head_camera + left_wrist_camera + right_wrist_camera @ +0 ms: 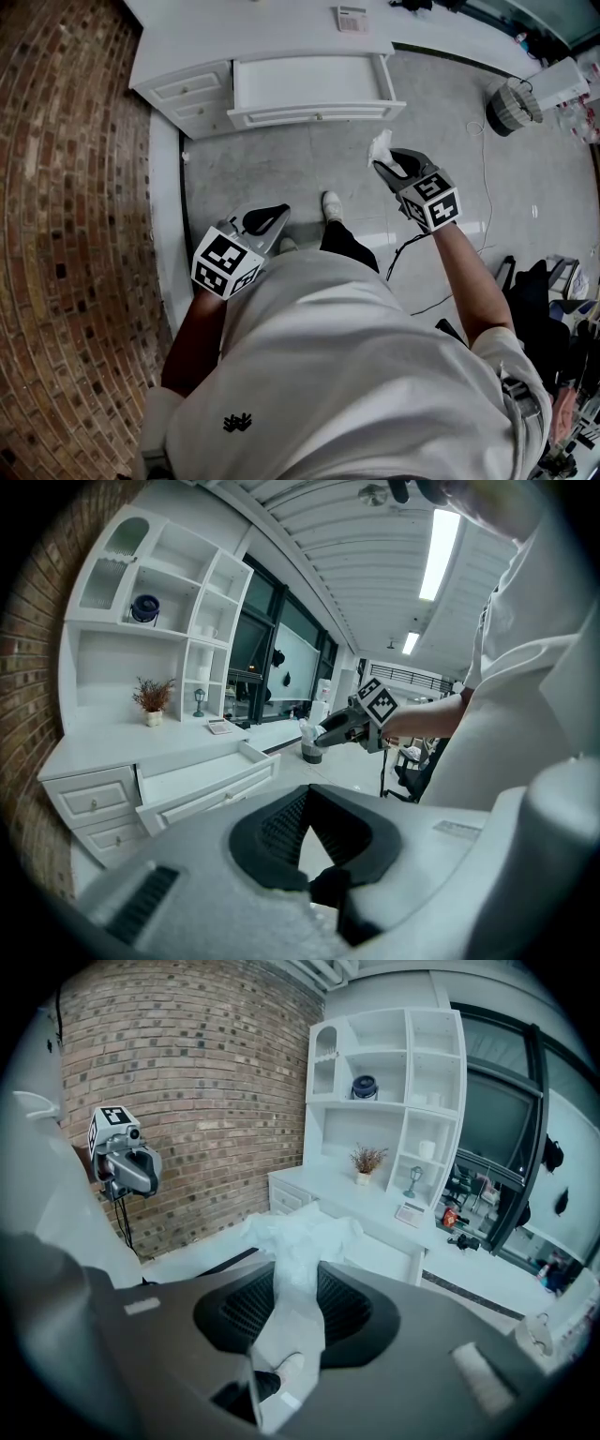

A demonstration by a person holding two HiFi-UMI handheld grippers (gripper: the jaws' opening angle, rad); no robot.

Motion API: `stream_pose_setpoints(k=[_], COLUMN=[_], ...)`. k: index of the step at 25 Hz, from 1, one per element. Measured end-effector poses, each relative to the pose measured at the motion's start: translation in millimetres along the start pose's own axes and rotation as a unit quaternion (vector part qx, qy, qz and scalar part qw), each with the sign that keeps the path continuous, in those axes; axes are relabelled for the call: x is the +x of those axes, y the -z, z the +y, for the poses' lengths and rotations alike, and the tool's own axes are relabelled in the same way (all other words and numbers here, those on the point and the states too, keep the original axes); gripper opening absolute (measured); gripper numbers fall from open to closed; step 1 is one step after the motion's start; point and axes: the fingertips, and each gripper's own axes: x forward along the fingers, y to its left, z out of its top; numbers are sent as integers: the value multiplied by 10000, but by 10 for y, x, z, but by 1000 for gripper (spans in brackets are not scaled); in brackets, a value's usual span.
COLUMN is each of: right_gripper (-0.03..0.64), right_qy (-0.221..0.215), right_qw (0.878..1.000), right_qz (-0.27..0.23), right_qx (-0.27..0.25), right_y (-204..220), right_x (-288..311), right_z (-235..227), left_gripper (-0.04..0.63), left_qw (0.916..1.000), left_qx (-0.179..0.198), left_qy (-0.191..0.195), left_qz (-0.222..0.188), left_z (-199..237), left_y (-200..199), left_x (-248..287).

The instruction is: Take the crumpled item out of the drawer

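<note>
Since the crumpled item point(381, 146), a wad of white paper or tissue, sits pinched between the jaws of the right gripper point(384, 161) out over the floor and well clear of the furniture, the main step of the task looks done. The right gripper view shows the same thing, with the jaws part-closed on the wad and its loose end flaring beyond their tips. The drawer point(309, 114) stands pulled out from the white desk point(281, 37), and its pale bottom looks bare in the head view, so nothing more seems left to fetch from it. What may remain is putting the wad down somewhere and perhaps pushing the drawer shut, though the task sentence asks for neither. The left gripper point(284, 211) hangs low beside the person's body, its jaws meeting at the tips with nothing between them. No brand or legible writing shows anywhere. The marker cubes point(225, 262) carry only black-and-white square patterns, the shirt emblem point(237, 423) is a small dark shape without letters, and a keypad-like object point(352, 19) on the desk is too small to read.
</note>
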Motion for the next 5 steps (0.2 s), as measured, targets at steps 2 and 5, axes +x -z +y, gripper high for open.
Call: stream_pose_setpoints(k=[2, 5], right_gripper=[143, 143], right_qy=[-25, -58], right_qw=[10000, 10000], right_qz=[2, 16], right_qx=[-5, -13], right_y=[-14, -36], right_x=[23, 64], right_z=[-28, -80], left_gripper=[8, 8], left_qw=[10000, 10000], left_qx=[-3, -13], left_qy=[7, 21], left_qz=[2, 2], left_z=[23, 65], left_y=[-20, -60], left_x=[33, 92])
